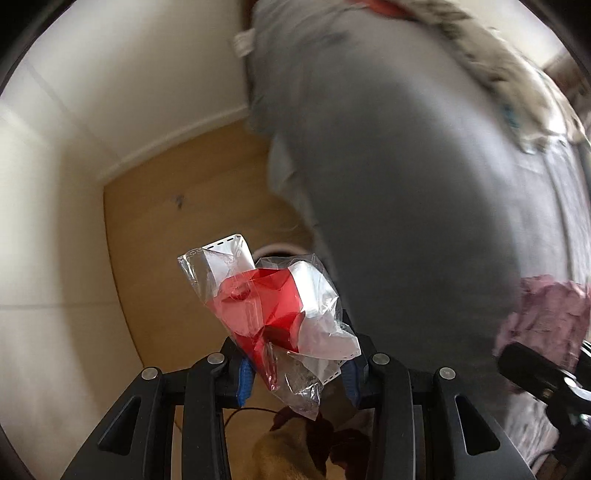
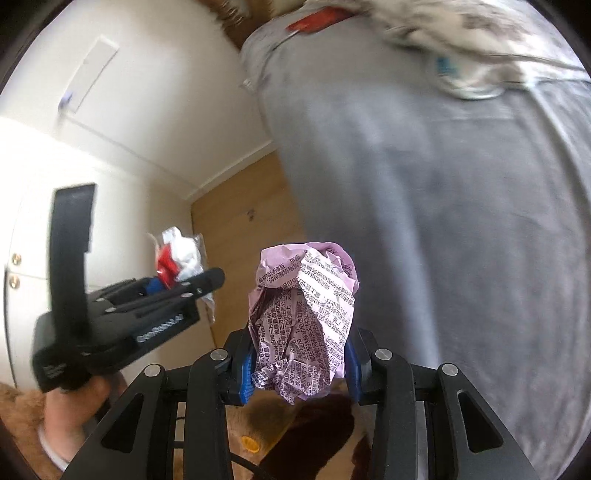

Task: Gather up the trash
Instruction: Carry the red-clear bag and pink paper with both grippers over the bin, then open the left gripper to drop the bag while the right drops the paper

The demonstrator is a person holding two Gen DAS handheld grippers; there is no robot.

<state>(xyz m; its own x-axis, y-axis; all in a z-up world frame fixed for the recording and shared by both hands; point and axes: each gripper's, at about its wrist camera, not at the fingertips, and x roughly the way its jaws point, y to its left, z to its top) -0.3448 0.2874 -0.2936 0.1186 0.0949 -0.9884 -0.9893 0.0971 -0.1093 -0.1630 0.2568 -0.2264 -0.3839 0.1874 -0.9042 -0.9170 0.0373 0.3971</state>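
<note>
My left gripper [image 1: 297,373] is shut on a crumpled clear plastic wrapper with red and white print [image 1: 273,314], held in the air above the wooden floor. The same wrapper [image 2: 177,258] and left gripper [image 2: 173,284] show at the left of the right wrist view. My right gripper [image 2: 299,373] is shut on a crumpled ball of pink paper with dark printed text [image 2: 306,317]. The paper ball also shows at the right edge of the left wrist view [image 1: 543,321], next to the right gripper's black body. A pale round rim [image 1: 277,252] peeks out behind the wrapper; I cannot tell what it is.
A bed with a grey sheet [image 1: 406,184] fills the right side of both views, with a patterned blanket [image 2: 461,40] and a red item [image 2: 317,18] on top. White walls and a cupboard door [image 2: 33,221] stand at left. Wooden floor [image 1: 192,229] lies between.
</note>
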